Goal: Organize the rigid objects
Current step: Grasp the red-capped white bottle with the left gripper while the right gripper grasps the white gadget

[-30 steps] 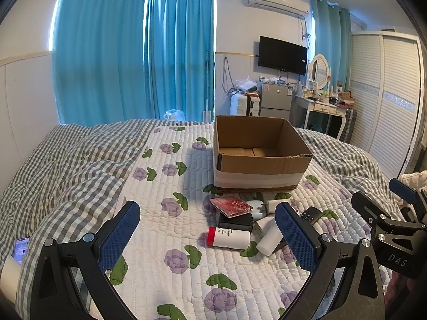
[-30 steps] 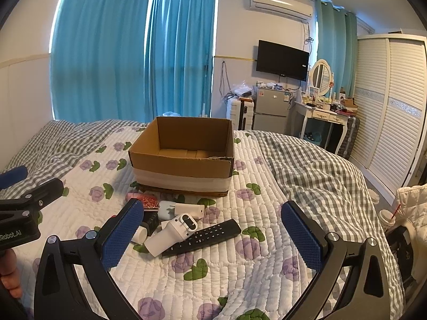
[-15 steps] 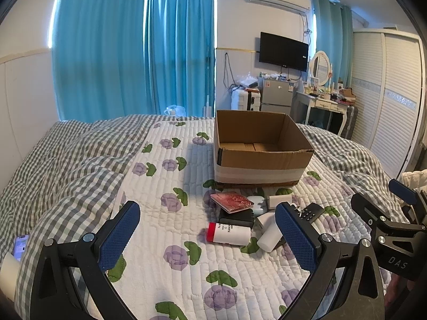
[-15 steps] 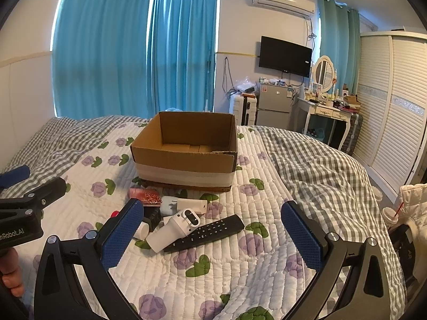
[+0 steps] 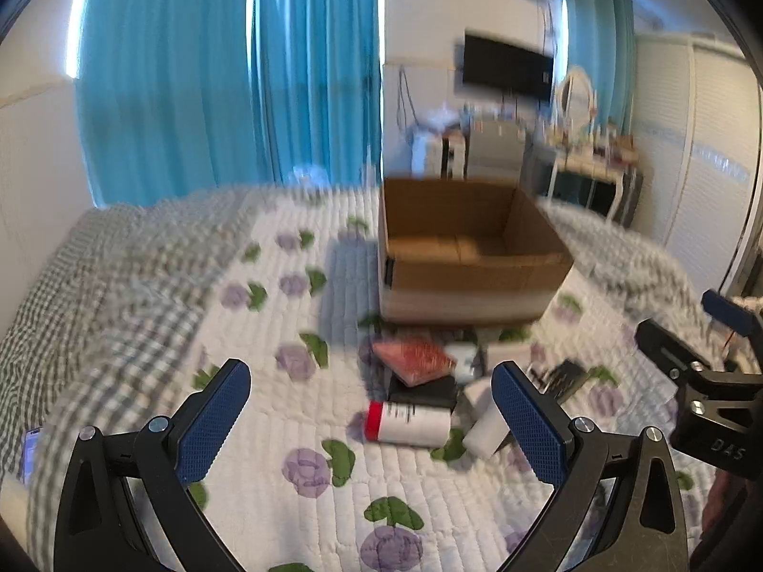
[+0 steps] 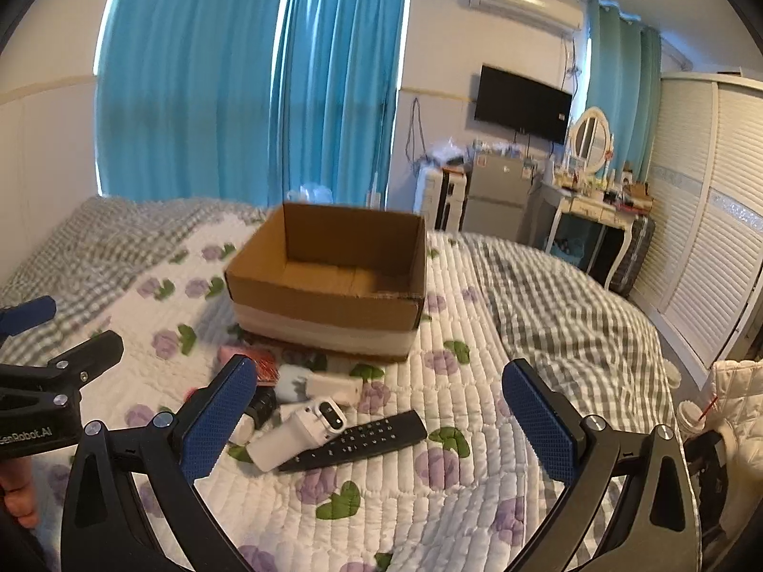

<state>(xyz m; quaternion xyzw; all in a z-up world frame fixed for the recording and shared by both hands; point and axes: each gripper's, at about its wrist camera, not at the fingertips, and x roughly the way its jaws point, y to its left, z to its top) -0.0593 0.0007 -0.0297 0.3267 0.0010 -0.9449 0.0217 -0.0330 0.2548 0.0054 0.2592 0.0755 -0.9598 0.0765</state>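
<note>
An open, empty cardboard box [image 5: 469, 257] [image 6: 329, 286] stands on the quilted bed. A pile of small objects lies in front of it: a white bottle with a red cap [image 5: 407, 424], a red packet [image 5: 412, 355] [image 6: 262, 364] on a black box [image 5: 424, 388], a white handheld device [image 6: 298, 434], a small white box [image 6: 334, 386] and a black remote [image 6: 355, 441]. My left gripper [image 5: 372, 424] is open and empty, hovering before the pile. My right gripper [image 6: 376, 422] is open and empty, above the remote.
The bed has a floral quilt [image 6: 429, 491] and a grey checked blanket [image 6: 567, 314]. A phone [image 5: 29, 445] lies at the left edge. Blue curtains [image 6: 248, 86], a TV [image 6: 522, 102], a dresser [image 6: 596, 209] and a white wardrobe [image 6: 710, 219] stand beyond.
Both cameras have tilted down and moved closer to the pile, which now sits higher in view. The left view is blurred by motion. Both grippers stay open.
</note>
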